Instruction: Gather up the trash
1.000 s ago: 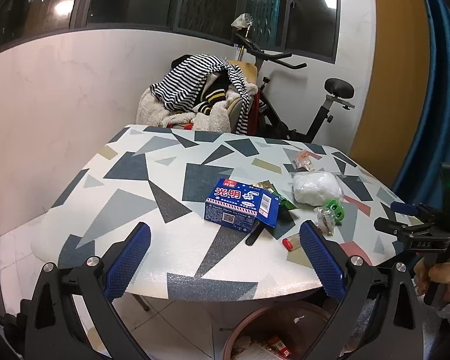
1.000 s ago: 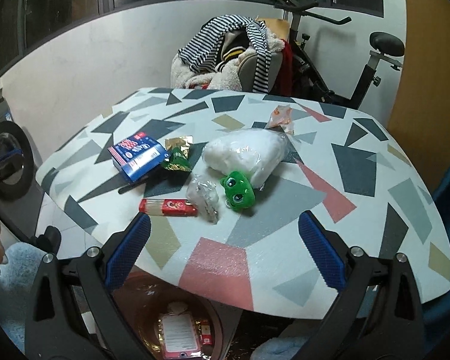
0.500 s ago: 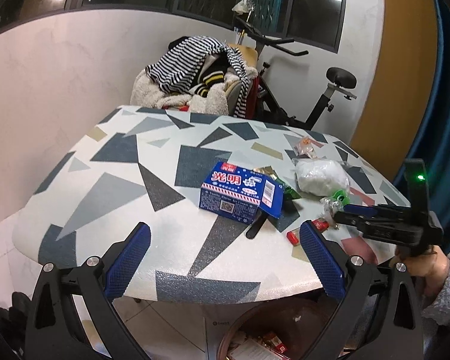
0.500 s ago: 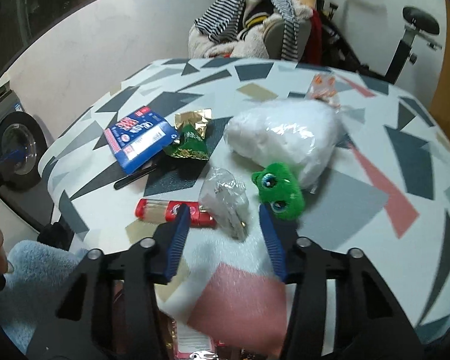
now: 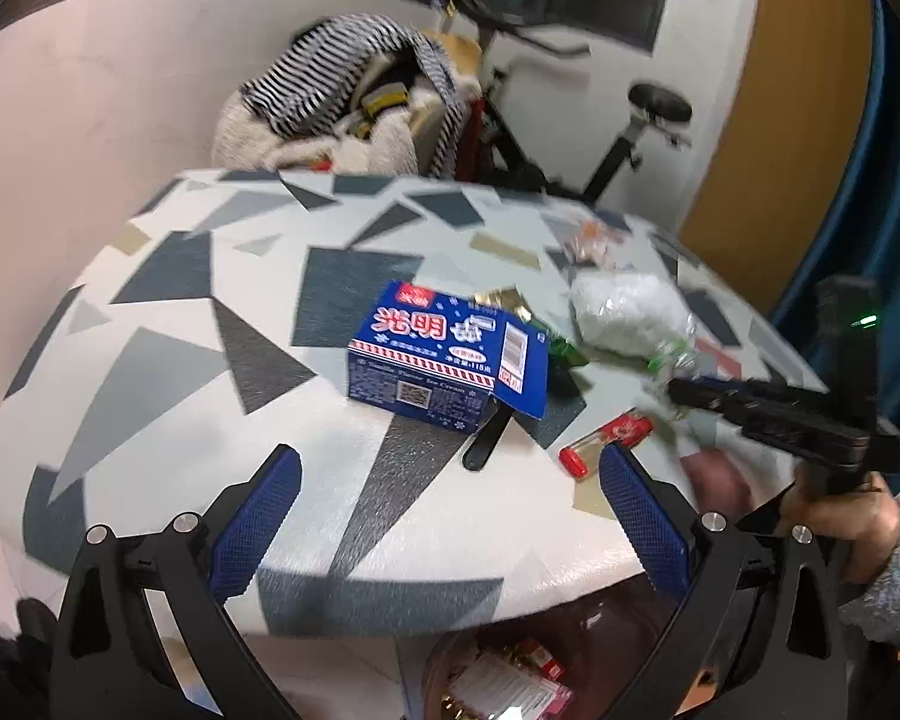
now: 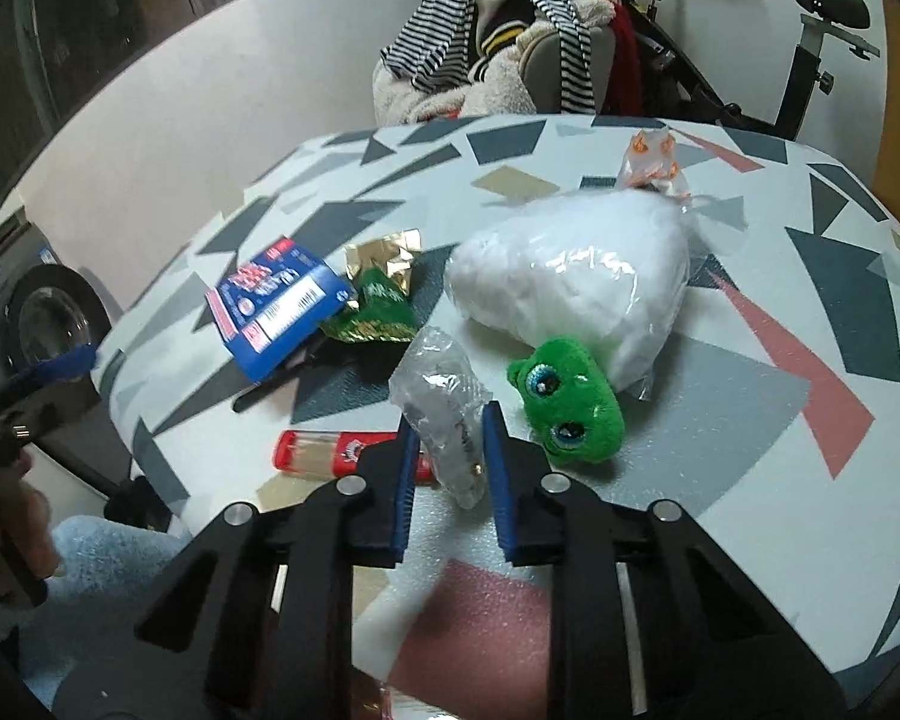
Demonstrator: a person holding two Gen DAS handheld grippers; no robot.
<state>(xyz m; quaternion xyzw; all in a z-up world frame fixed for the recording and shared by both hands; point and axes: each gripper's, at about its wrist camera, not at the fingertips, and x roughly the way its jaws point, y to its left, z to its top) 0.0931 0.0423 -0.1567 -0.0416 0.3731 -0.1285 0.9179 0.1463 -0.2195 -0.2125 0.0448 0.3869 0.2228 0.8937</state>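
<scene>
Right gripper [image 6: 447, 450]: jaws pinching the crumpled clear plastic wrapper [image 6: 444, 405] lying on the geometric-patterned surface [image 6: 720, 450], beside the green plush toy [image 6: 570, 402]. Left gripper [image 5: 447, 516]: jaws spread, holding nothing.

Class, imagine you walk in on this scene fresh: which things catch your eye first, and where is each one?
The right gripper at the table's near edge, shut on a crumpled clear plastic bag. Just right of it sits a green plush toy, against a big white bag. Further left lies a blue ice cream box, which the open left gripper faces.
</scene>
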